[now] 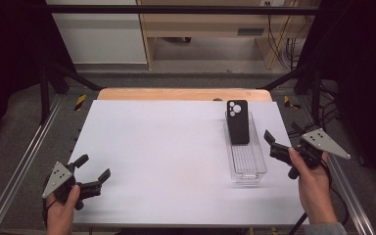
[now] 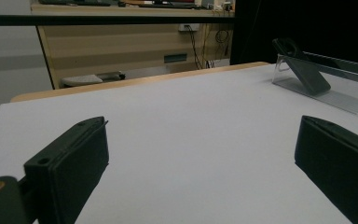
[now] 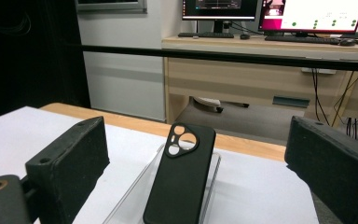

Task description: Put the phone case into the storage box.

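The phone case (image 1: pixel 238 121) leans in the tray (image 1: pixel 247 169), long axis near-to-far, just left of the spread right tongs (image 1: pixel 277 143); the left tongs (image 1: pixel 92 169), also spread, are well apart.

In the right gripper view the bottom edge cuts off the phone case's (image 3: pixel 182 177) lower end and the clear tray (image 3: pixel 214 179) beneath it. In the left gripper view the tray's (image 2: pixel 335 95) near end runs past the right edge.
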